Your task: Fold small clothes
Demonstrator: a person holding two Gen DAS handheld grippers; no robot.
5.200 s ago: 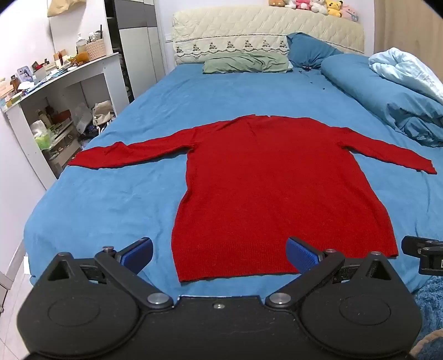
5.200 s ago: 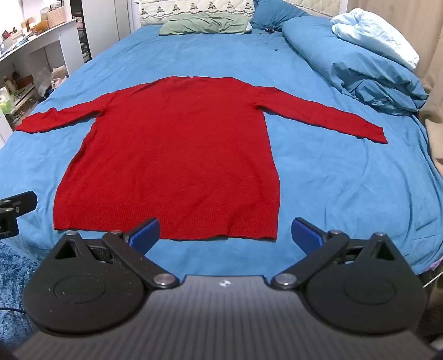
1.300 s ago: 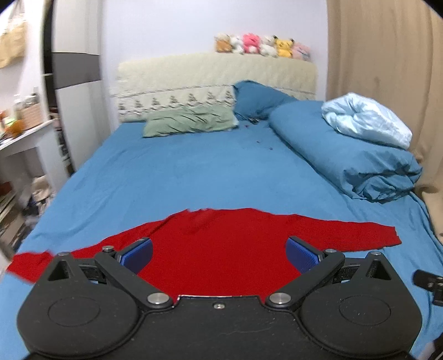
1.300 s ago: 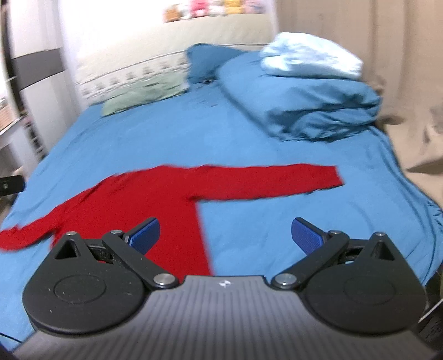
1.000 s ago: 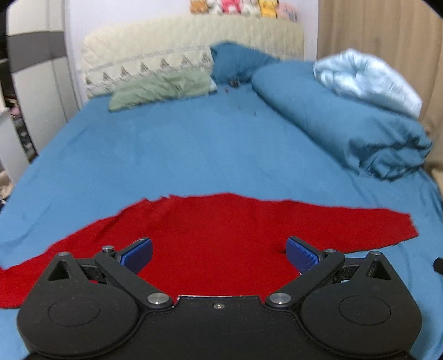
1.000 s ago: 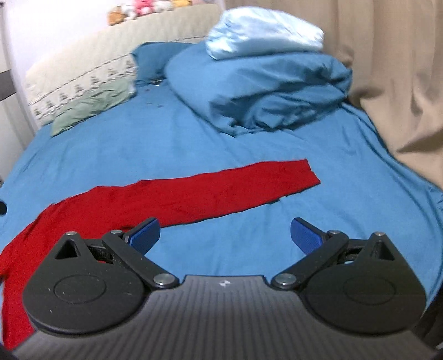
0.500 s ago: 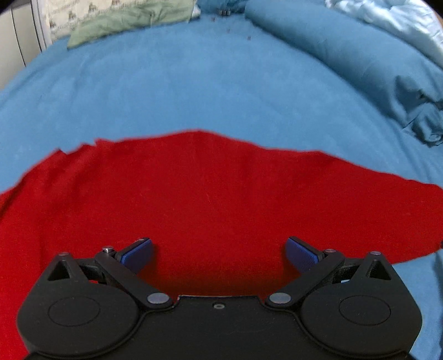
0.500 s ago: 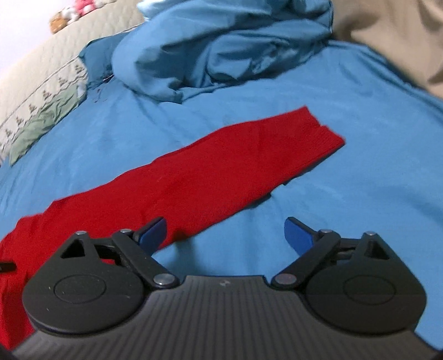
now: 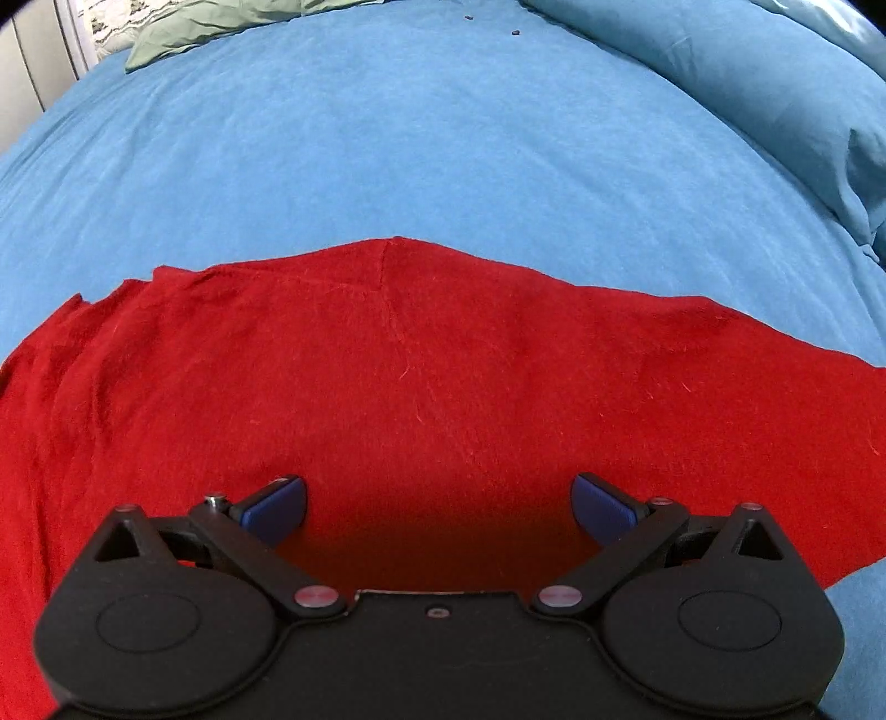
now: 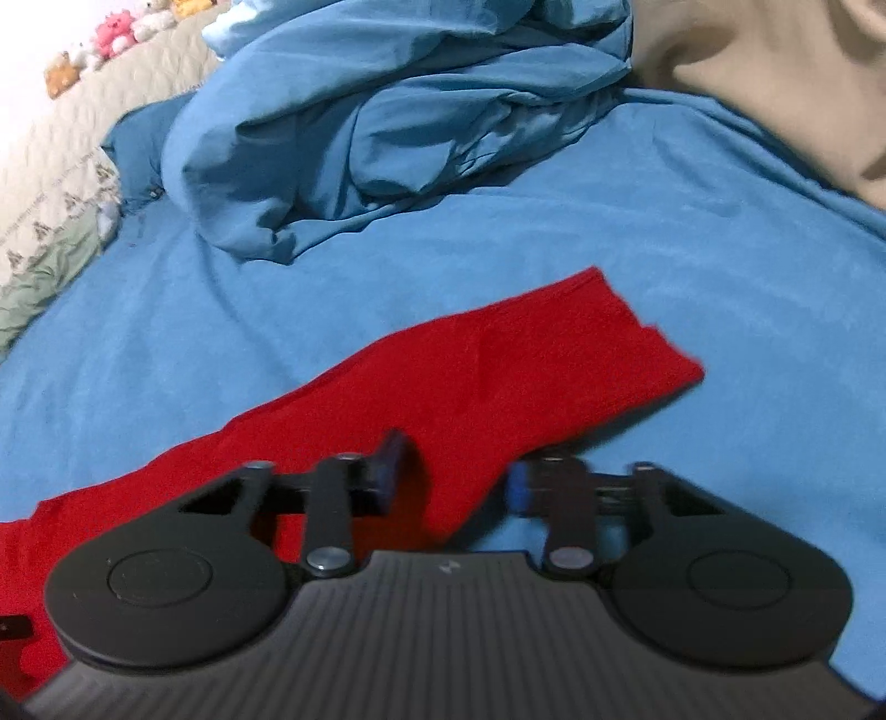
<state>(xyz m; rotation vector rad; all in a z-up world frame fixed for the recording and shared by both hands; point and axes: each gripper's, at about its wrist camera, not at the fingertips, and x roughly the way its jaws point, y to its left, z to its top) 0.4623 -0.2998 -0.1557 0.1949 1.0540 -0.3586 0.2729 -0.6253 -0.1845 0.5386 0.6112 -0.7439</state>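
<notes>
Blue bed sheet point(image 9: 443, 138) fills left wrist view; red sweater point(image 9: 421, 376) lies flat w/ shoulder seam centred, left hand-held gripper point(image 9: 437, 501) spread wide above it, holding nothing. Right wrist view alone shows sleeve point(image 10: 498, 354) w/ cuff and heaped duvet point(image 10: 387, 111); right hand-held gripper point(image 10: 451, 473) is blurred, jaws narrowed astride sleeve's near edge, grip can't tell. Risk: pinching sheet w/ sleeve drags bedding.

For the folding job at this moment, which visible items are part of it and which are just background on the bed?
Part of the job:
- red sweater, its sleeve flat on the sheet
- left claw, open over the sweater body
- right claw, jaws partly closed around the sleeve's edge

Just lying about:
- blue duvet
- green pillow
- plush toys
- beige curtain
</notes>
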